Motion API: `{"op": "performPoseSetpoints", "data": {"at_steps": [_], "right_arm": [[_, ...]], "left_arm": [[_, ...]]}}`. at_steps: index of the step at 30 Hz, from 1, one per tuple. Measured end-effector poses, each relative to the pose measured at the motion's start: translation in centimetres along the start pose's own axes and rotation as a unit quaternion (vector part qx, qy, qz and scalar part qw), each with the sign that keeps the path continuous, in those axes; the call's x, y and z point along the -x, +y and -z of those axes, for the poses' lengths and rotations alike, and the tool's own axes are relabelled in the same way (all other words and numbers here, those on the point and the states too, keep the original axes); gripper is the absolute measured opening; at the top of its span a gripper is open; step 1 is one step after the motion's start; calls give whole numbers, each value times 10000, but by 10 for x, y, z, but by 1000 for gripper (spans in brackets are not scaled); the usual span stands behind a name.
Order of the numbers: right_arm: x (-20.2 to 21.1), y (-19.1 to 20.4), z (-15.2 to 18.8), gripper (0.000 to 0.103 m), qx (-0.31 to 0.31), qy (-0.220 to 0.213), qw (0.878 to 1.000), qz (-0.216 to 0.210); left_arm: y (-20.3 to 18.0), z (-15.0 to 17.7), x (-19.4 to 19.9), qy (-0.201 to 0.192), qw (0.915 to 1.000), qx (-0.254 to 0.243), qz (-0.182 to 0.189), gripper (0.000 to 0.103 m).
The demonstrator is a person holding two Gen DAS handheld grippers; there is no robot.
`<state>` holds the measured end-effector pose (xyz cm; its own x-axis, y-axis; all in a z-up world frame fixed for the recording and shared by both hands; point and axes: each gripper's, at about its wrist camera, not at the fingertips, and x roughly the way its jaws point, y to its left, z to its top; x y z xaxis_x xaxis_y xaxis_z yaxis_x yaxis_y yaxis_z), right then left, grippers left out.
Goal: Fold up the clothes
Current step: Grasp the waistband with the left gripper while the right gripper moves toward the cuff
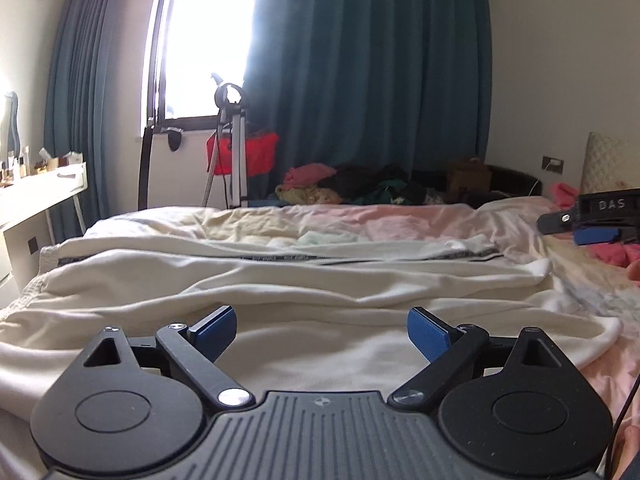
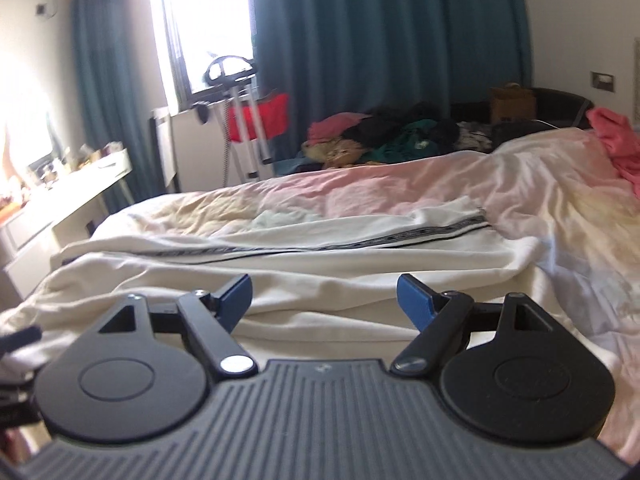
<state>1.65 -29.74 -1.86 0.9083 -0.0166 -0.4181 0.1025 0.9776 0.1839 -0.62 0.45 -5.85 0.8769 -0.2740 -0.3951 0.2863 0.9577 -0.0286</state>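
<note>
Two blue-tipped black fingers of the left gripper [image 1: 322, 334] fill the bottom of the left wrist view, spread wide with nothing between them. Below them lies one big cream-white cloth garment with a dark striped band [image 1: 280, 280], spread flat across the middle of the frame on the pink and cream bed cover [image 1: 400, 220]. At the right edge of that view, the right gripper [image 1: 596, 224] shows from the side. In its own view, the right gripper [image 2: 324, 300] also has two blue fingers wide apart, holding nothing. One pile of mixed clothes [image 2: 380, 136] sits behind the bed, by the blue curtains [image 2: 380, 32].
</note>
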Motion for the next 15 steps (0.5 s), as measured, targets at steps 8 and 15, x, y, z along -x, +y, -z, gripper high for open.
{"op": "performPoseSetpoints", "data": {"at_steps": [8, 15], "right_arm": [[-3, -39, 2, 81, -686, 196, 9962, 504], [-3, -35, 4, 81, -488, 182, 9974, 500]], "left_arm": [[101, -11, -3, 1021, 9827, 1509, -344, 94], [169, -41, 26, 377, 9611, 1839, -2024, 103]]}}
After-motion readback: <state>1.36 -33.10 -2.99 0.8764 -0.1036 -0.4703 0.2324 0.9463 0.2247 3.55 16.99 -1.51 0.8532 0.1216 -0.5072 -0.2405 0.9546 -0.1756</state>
